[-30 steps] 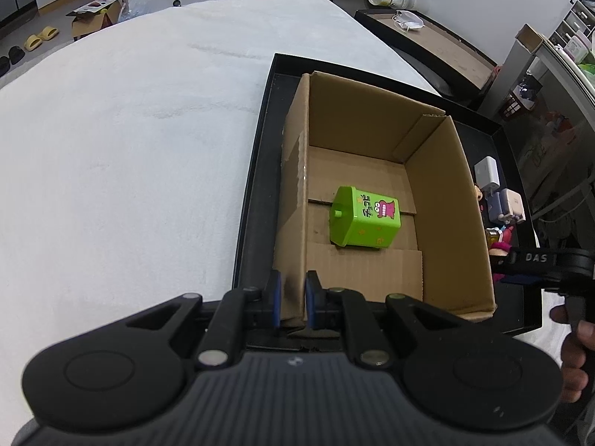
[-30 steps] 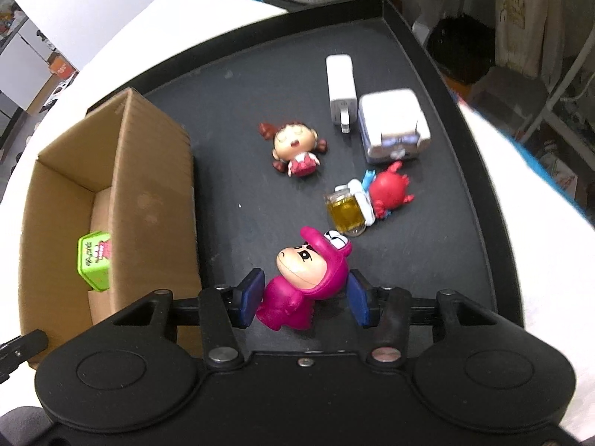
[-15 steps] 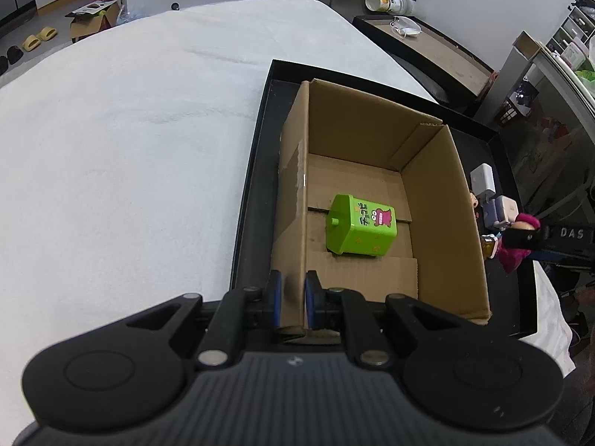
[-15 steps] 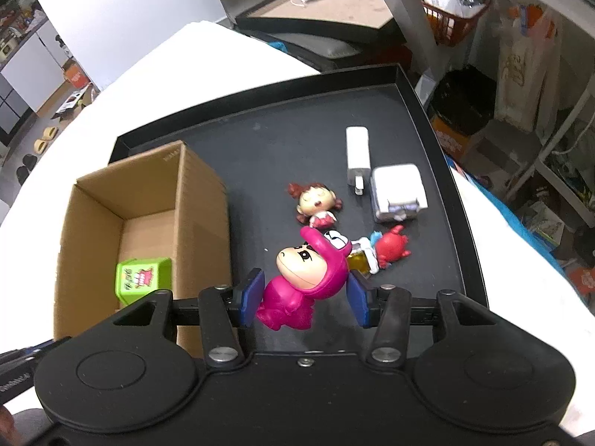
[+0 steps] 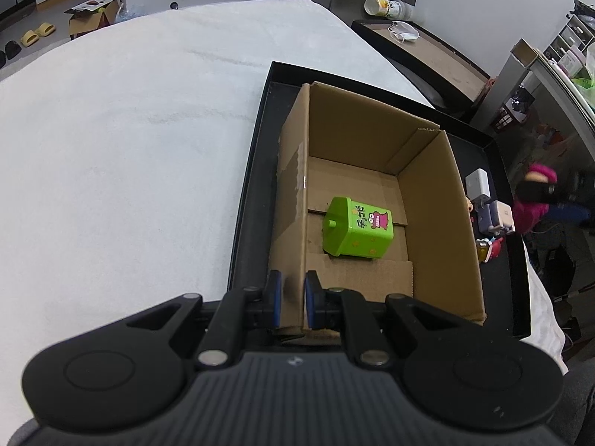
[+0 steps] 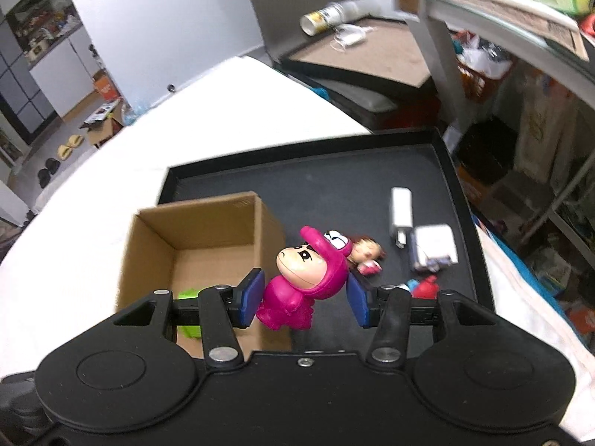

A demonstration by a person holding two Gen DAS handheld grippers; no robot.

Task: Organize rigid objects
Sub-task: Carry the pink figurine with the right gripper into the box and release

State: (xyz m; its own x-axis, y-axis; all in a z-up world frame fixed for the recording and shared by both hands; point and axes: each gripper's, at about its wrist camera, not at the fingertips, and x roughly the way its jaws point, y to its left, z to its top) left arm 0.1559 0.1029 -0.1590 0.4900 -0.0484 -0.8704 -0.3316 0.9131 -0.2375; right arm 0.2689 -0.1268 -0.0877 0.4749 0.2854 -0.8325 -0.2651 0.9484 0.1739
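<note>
From my right wrist view, the green toy point(image 6: 189, 310) in the cardboard box point(image 6: 208, 238) is mostly hidden behind my gripper's left finger bar; I see only slivers of it. The red figure point(image 6: 424, 288) is half covered by the right finger mount, and the small doll point(image 6: 366, 256) is partly behind the pink figure point(image 6: 308, 278). In the left wrist view that pink figure point(image 5: 533, 200) is badly blurred, and the box wall hides parts of the toys beside it.
</note>
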